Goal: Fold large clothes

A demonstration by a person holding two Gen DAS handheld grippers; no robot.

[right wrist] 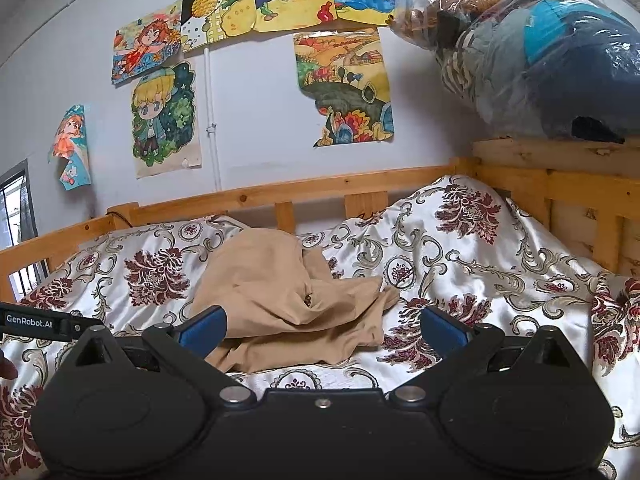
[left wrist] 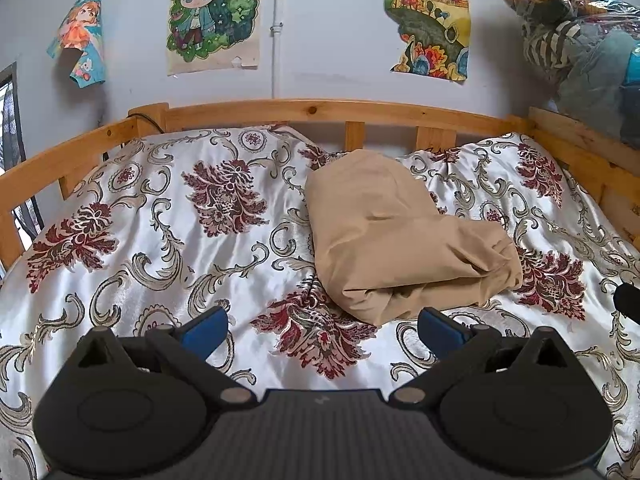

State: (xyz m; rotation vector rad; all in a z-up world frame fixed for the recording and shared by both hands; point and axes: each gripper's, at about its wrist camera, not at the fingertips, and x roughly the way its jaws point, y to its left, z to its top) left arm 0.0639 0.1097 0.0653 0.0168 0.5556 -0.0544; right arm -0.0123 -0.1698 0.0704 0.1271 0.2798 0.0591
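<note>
A tan garment (left wrist: pixel 396 232) lies in a loose folded bundle on the floral bedspread (left wrist: pixel 160 240), right of centre in the left wrist view. It also shows in the right wrist view (right wrist: pixel 280 300), just ahead of the fingers. My left gripper (left wrist: pixel 322 330) is open and empty, low over the bedspread just short of the bundle's near edge. My right gripper (right wrist: pixel 322 330) is open and empty, with the bundle's near edge between its blue pads (right wrist: pixel 204 330). The left gripper's body (right wrist: pixel 36 322) shows at the left edge of the right wrist view.
A wooden bed rail (left wrist: pixel 312 114) runs along the far side and continues on the right (right wrist: pixel 560 184). A clear plastic bag of clothes (right wrist: pixel 532 52) sits on the raised wooden ledge at the right. Drawings hang on the wall behind.
</note>
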